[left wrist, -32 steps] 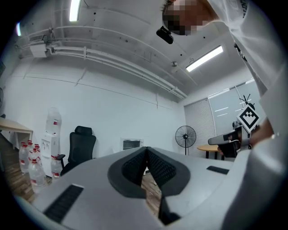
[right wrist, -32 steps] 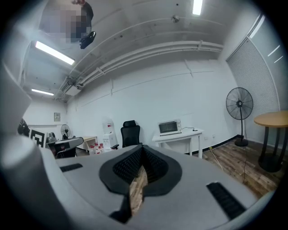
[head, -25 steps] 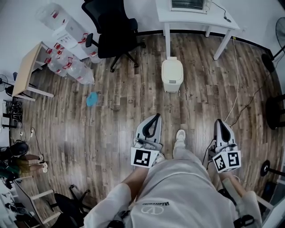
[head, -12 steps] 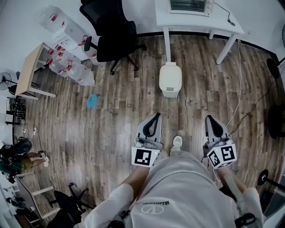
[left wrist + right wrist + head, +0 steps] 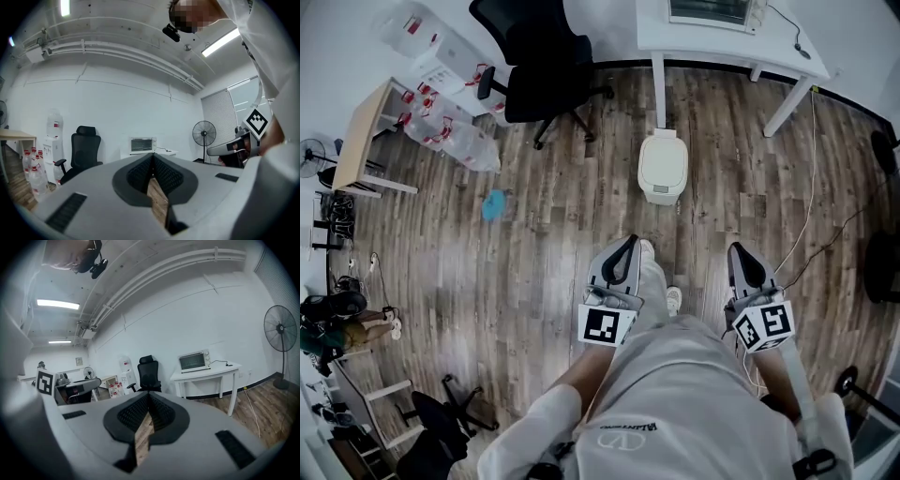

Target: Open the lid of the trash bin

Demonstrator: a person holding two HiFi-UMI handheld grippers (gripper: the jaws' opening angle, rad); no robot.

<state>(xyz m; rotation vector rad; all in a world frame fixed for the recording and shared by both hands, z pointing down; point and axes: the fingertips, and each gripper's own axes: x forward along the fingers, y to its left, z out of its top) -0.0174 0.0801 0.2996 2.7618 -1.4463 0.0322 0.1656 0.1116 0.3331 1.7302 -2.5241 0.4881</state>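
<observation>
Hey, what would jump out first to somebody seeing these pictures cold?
The cream trash bin, lid down, stands on the wood floor by a leg of the white table, straight ahead of the person. The left gripper and right gripper point toward it, jaws together and empty, well short of it.

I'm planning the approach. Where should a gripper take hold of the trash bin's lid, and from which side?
Probably the near edge of the lid, coming from the person's side. The trash bin stands closed, and the narrow block at its far end, toward the table leg, looks like the hinge, so the near lip should lift.
</observation>
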